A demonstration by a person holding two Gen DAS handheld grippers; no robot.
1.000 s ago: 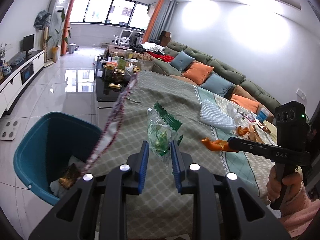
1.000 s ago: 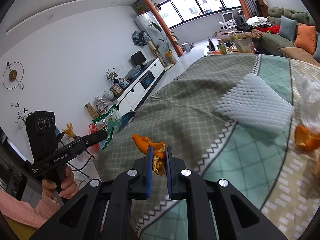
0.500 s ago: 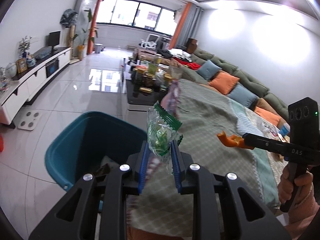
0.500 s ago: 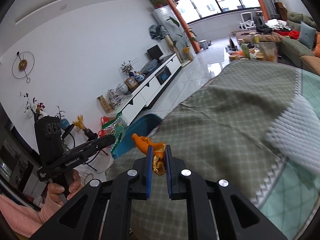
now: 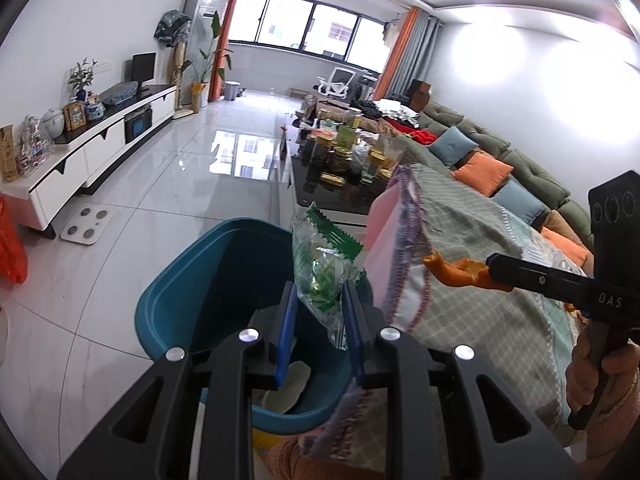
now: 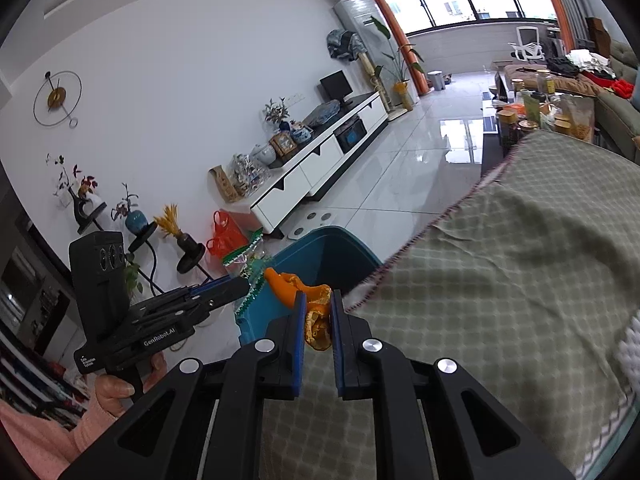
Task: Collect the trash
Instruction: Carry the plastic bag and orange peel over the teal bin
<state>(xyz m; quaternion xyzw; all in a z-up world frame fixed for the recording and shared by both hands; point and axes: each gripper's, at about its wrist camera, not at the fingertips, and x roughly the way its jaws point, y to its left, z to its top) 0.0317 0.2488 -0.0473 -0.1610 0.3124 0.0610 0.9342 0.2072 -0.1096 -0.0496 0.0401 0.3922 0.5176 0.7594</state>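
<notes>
Left gripper (image 5: 318, 312) clamped on clear green-edged snack wrapper (image 5: 322, 264), above teal bin (image 5: 172, 312). Right gripper (image 6: 318, 316) clamped on orange peel (image 6: 298, 286), at tablecloth (image 6: 500, 264) edge, bin at 12 o'clock.

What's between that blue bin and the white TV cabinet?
In the left wrist view, bare glossy floor tiles lie between the blue bin and the TV cabinet, apart from a white bathroom scale near the cabinet.
</notes>
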